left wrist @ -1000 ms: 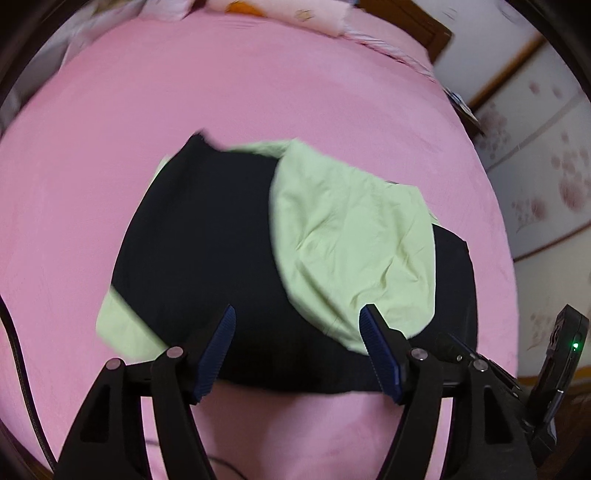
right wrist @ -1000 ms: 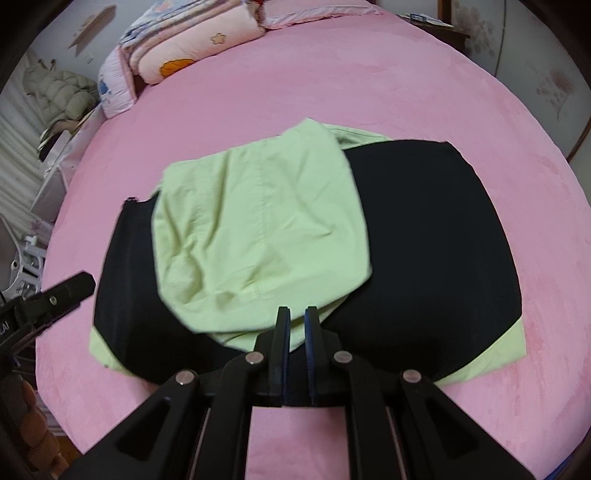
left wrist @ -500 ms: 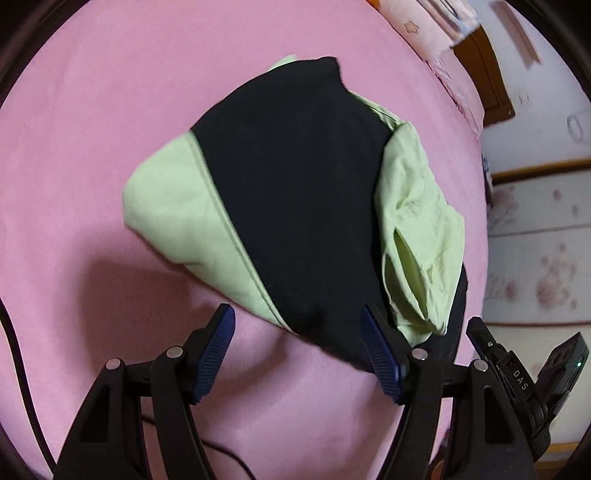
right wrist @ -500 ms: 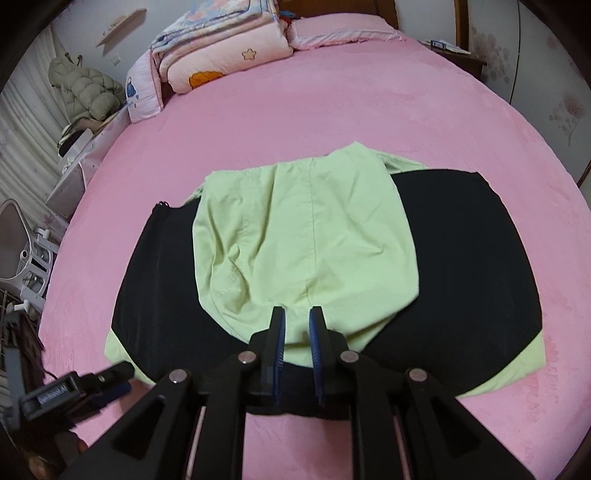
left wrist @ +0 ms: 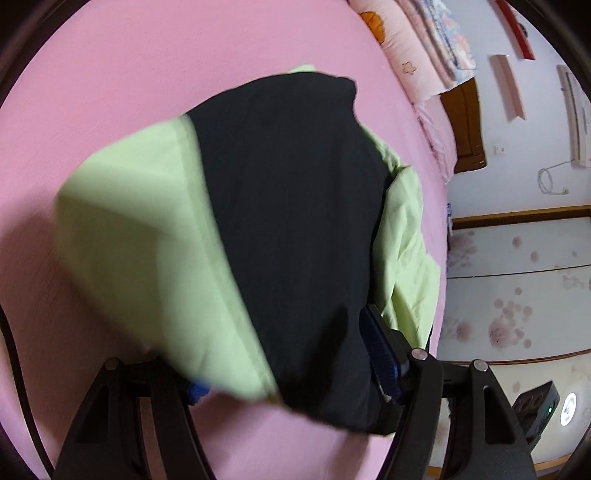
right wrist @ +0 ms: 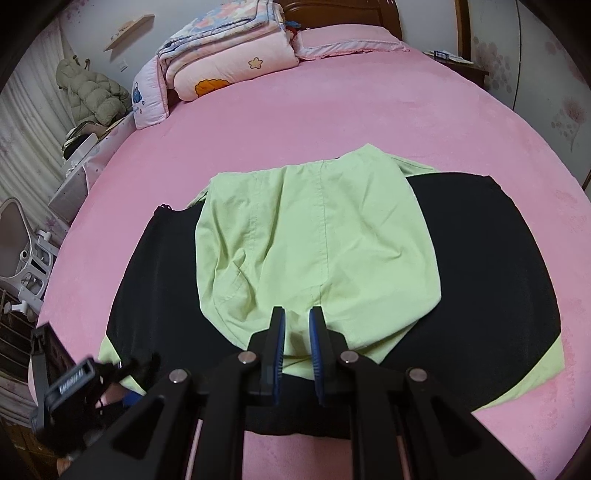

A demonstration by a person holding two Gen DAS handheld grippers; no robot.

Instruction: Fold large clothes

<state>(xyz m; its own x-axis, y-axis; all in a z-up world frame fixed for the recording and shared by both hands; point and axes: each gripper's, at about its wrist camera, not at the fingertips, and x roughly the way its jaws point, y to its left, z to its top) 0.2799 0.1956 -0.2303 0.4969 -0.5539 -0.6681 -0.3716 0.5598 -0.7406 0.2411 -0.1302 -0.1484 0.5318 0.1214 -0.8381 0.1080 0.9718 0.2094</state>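
A black and light-green garment (right wrist: pixel 480 266) lies flat on the pink bed (right wrist: pixel 295 110), with a light-green part (right wrist: pixel 314 240) folded over its middle. My right gripper (right wrist: pixel 295 328) hovers over the near edge of the green fold, jaws a narrow gap apart, holding nothing. In the left wrist view the garment (left wrist: pixel 288 221) fills the frame and its near left corner lies between the wide-open jaws of my left gripper (left wrist: pixel 291 373). The left gripper also shows in the right wrist view (right wrist: pixel 122 373), at the garment's left corner.
Folded pink quilts and pillows (right wrist: pixel 229 62) are stacked at the head of the bed by the wooden headboard (right wrist: pixel 340 13). A white chair (right wrist: pixel 22 240) and cluttered furniture stand to the left of the bed. A wardrobe wall (left wrist: pixel 517 277) runs along the right.
My left gripper has swung round to the garment's left corner and closed in until the cloth lies between its jaws. My right gripper has opened slightly and drawn back a little.
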